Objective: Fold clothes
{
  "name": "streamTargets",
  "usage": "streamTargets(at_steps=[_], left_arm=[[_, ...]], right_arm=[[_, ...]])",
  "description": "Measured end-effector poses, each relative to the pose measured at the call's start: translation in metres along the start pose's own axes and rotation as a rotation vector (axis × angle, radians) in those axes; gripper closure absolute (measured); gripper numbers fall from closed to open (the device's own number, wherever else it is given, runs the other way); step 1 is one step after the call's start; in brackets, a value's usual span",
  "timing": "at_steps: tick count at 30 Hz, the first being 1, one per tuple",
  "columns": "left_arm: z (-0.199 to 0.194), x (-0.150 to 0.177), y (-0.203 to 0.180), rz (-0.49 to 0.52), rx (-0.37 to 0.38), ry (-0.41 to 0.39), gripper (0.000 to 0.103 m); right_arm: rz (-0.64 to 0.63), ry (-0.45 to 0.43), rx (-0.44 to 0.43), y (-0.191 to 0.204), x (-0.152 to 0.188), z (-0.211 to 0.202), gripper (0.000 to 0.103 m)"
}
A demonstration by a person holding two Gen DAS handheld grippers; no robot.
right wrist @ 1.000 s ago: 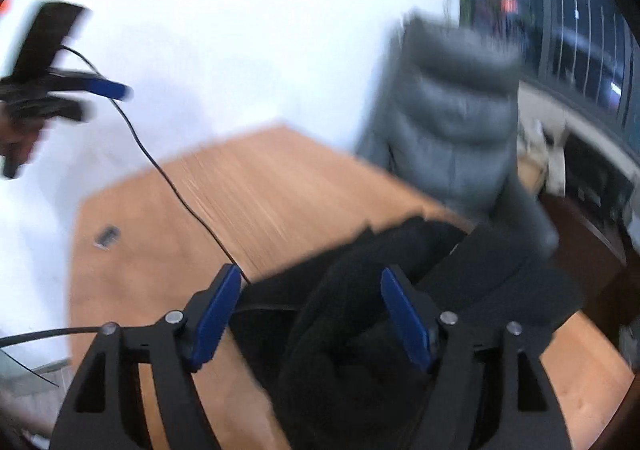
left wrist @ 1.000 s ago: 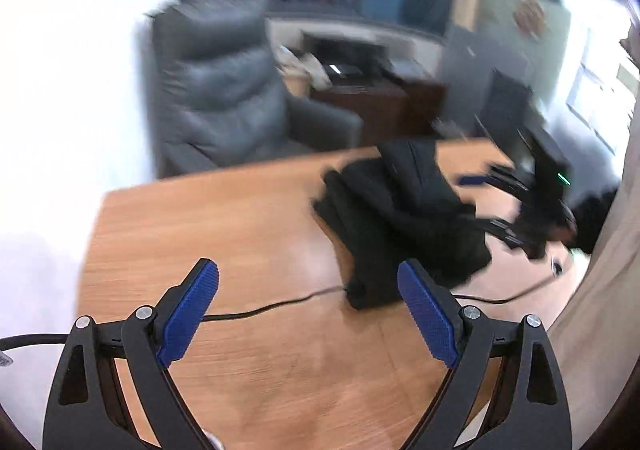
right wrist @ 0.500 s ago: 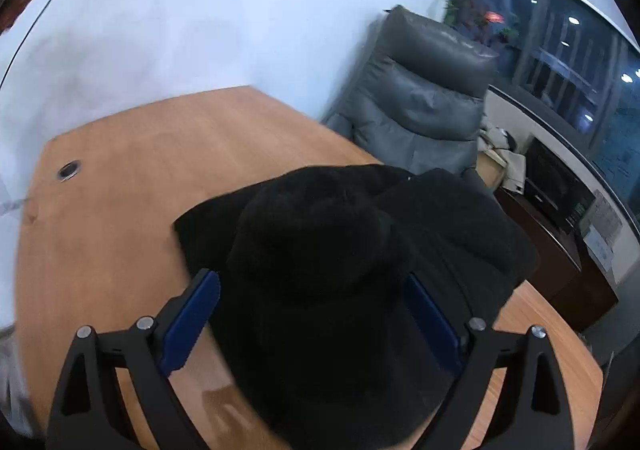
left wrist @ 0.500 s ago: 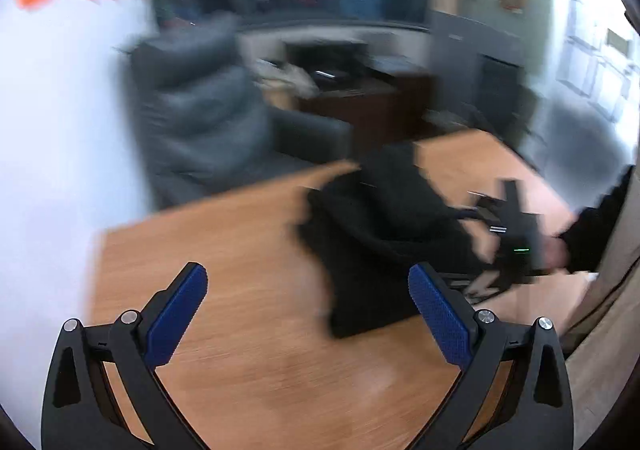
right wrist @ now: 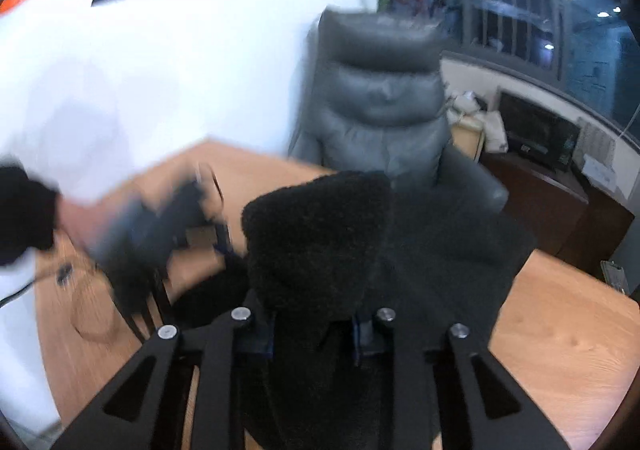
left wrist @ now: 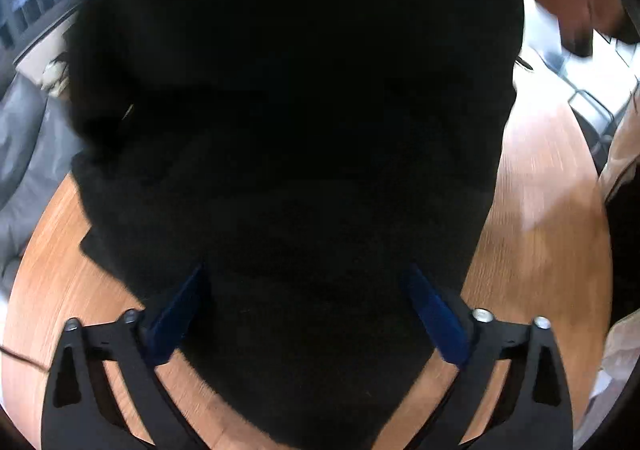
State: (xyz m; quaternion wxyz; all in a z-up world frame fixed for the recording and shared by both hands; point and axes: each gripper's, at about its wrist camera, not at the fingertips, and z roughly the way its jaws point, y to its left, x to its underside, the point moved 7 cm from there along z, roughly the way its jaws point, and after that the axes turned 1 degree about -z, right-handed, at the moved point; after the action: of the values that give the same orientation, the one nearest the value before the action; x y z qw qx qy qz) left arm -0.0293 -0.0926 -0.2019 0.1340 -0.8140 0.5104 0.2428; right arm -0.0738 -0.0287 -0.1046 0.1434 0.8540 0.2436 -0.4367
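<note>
The right gripper (right wrist: 316, 330) is pinching a raised fold of the black garment (right wrist: 320, 242), while the left gripper (left wrist: 306, 314) is gaping wide with the cloth bulging between its 2 blue pads (left wrist: 436, 314), so I reckon the fleece could slip out or bunch crookedly if only 1 side is pulling. The garment is lying heaped on the wooden table (right wrist: 560, 350), near the grey leather chair (right wrist: 384, 98) on the far side, looking thick, fuzzy and shapeless.
</note>
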Motion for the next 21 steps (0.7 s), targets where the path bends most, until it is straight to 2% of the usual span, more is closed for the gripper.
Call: streamTargets(at_steps=[3, 8, 10, 14, 18, 20, 21], left_arm=[[-0.001, 0.000, -0.001, -0.058, -0.018, -0.046, 0.001], [0.005, 0.002, -0.017, -0.078, -0.080, -0.057, 0.001], [-0.003, 0.007, -0.023, -0.086, -0.077, -0.066, 0.001], [-0.042, 0.031, -0.035, -0.096, -0.074, -0.037, 0.004], [-0.103, 0.048, -0.040, -0.215, -0.071, -0.055, 0.005], [-0.137, 0.044, -0.023, -0.305, -0.104, -0.108, 0.005], [-0.154, 0.042, -0.015, -0.342, -0.128, -0.138, 0.005]], right_arm=[[-0.076, -0.028, -0.053, 0.018, -0.026, -0.008, 0.077], [-0.120, 0.016, -0.126, 0.037, -0.010, 0.008, 0.079], [-0.131, 0.034, -0.152, 0.042, -0.002, 0.014, 0.079], [-0.152, 0.071, -0.204, 0.054, 0.014, 0.028, 0.079], [-0.174, 0.107, -0.256, 0.065, 0.030, 0.041, 0.077], [-0.197, 0.136, -0.280, 0.073, 0.042, 0.050, 0.070], [-0.234, 0.171, -0.286, 0.080, 0.055, 0.059, 0.060]])
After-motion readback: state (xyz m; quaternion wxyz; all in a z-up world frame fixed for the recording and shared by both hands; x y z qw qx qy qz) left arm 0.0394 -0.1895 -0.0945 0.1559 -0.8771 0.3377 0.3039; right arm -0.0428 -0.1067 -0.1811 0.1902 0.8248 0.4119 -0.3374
